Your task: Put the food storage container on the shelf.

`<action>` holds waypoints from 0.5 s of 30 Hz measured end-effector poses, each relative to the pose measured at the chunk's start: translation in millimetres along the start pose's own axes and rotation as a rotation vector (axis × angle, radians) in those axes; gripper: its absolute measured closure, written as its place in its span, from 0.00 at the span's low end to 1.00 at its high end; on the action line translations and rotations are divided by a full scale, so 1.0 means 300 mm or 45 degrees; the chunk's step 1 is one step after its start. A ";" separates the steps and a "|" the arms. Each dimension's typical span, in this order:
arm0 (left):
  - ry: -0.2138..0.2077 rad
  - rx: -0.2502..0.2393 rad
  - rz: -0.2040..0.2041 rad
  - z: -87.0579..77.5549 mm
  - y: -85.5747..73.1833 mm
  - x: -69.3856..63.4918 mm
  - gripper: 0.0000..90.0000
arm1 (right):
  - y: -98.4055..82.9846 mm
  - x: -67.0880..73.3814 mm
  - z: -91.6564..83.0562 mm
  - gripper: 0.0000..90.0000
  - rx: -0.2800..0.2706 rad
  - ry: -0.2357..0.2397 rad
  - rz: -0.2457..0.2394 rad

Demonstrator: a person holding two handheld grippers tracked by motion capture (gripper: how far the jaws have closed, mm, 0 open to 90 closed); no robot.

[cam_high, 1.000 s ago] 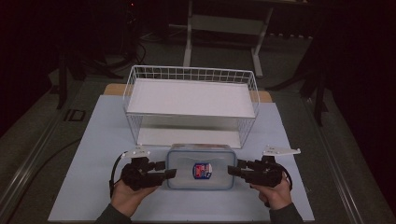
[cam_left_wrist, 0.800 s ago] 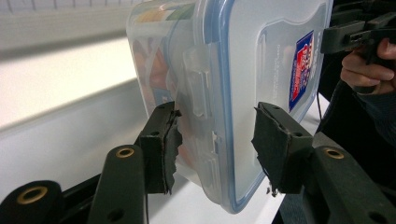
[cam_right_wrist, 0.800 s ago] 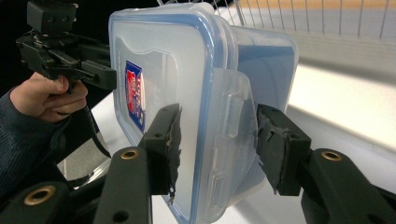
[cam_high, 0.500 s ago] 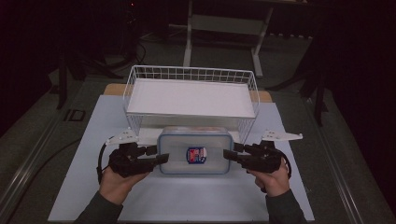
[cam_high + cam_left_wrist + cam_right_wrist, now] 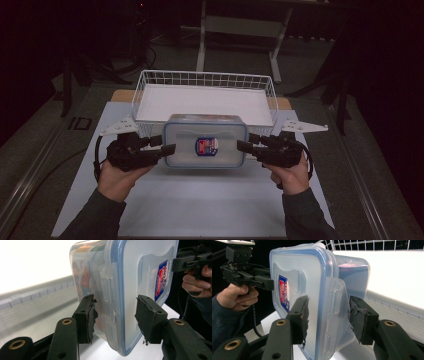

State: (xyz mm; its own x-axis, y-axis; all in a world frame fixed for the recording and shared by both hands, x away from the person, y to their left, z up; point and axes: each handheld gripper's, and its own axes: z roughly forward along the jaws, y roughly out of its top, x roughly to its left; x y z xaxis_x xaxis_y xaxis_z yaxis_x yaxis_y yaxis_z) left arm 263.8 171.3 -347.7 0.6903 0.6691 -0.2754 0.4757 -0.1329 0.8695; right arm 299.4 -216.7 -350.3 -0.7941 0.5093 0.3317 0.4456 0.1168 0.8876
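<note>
Box: a clear plastic box with a blue-rimmed lid and a red-and-blue label on top, held level between the two claws. It hangs above the white mat on the counter, and its far edge overlaps the near rim of the basket as seen from above.
Left claw: the left claw pinches the box's left end, one pad on the lid and one on the underside, over the side clip. In the left gripper view the pads press against the plastic.
Right claw: the right claw pinches the box's right end the same way, its pads on either side of the lid rim and the clip there.
Hands: the left hand and right hand each grip a tool from below, sleeves coming in from the bottom edge.
Basket: white wire, with a white floor, standing on the counter just beyond the box.
Contents: coloured shapes show through the box wall in the left gripper view; what they are I cannot tell.
</note>
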 end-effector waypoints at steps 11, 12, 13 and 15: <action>0.001 -0.035 0.035 -0.014 0.089 0.036 0.56 | 0.091 -0.007 0.016 0.57 -0.038 -0.008 -0.038; 0.002 -0.038 0.039 -0.014 0.095 0.038 0.56 | 0.098 -0.007 0.018 0.57 -0.038 -0.008 -0.041; 0.001 -0.043 0.042 -0.013 0.100 0.041 0.56 | 0.105 -0.009 0.020 0.57 -0.041 -0.010 -0.048; 0.003 -0.046 0.046 -0.011 0.111 0.048 0.56 | 0.118 -0.013 0.022 0.57 -0.044 -0.013 -0.056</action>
State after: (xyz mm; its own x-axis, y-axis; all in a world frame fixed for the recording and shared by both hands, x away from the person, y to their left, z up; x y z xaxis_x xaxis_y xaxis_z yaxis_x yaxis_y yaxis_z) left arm 287.9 178.8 -321.3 0.7050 0.6664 -0.2426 0.4306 -0.1305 0.8930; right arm 321.1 -208.9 -322.3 -0.8081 0.5131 0.2893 0.3958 0.1093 0.9118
